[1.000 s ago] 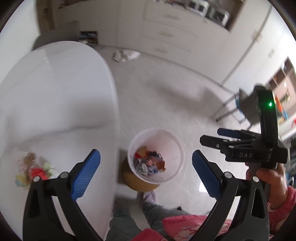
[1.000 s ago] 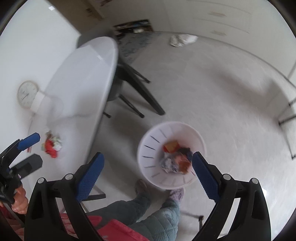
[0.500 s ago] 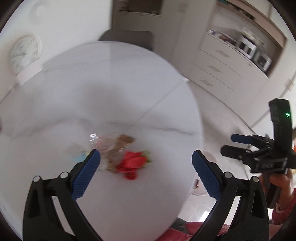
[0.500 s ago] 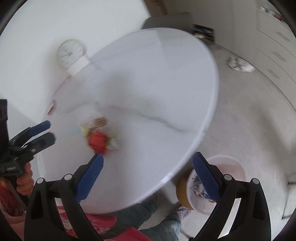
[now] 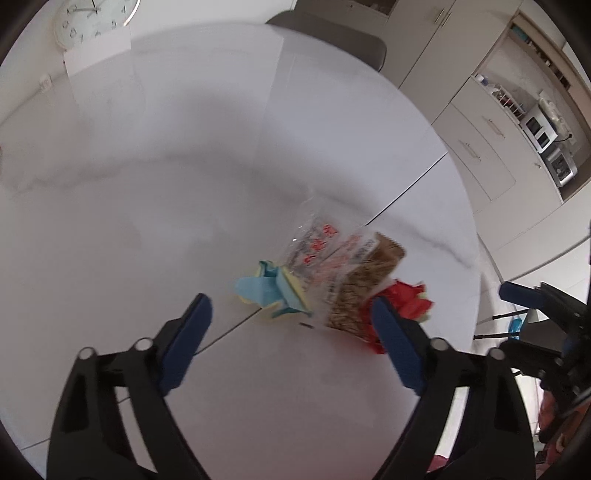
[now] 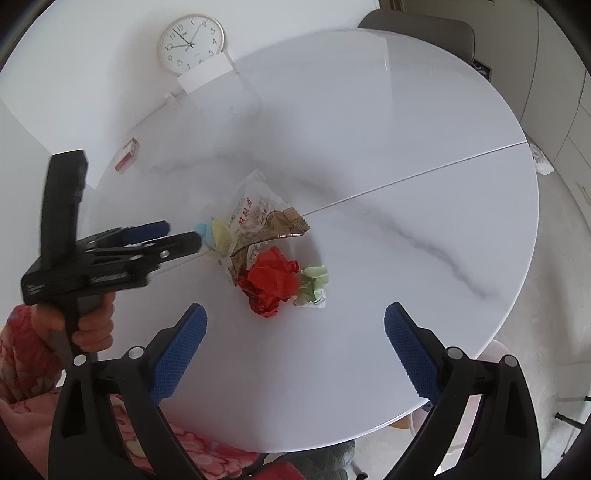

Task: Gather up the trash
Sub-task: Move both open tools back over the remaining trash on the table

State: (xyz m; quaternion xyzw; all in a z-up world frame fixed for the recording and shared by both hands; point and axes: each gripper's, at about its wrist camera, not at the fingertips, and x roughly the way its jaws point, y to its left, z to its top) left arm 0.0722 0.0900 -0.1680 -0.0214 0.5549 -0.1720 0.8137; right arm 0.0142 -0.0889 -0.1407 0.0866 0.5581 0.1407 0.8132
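Note:
A small heap of trash lies on the white marble table (image 6: 406,147): a crumpled red paper (image 6: 273,277), a pale green scrap (image 6: 314,280), a clear and brown snack wrapper (image 6: 266,218) and blue and yellow papers (image 6: 214,229). My left gripper (image 5: 291,325) hovers over the heap and its jaws are closing. The blue and yellow papers (image 5: 266,288) and the wrapper (image 5: 332,266) sit just ahead between the fingers, with no pad pressing on them. The red paper (image 5: 406,299) lies behind the right finger. My right gripper (image 6: 293,317) stands open and empty, nearer the table's edge than the heap.
A small red and white box (image 6: 126,155) lies near the table's far left rim. A wall clock (image 6: 191,43) and a grey chair (image 6: 417,26) stand beyond the table. The pale bin (image 6: 495,350) peeks out under the near right edge. Cabinets (image 5: 480,140) line the right.
Both grippers swung from over the floor bin to over the table and the trash heap. The left fingers have drawn a little closer together.

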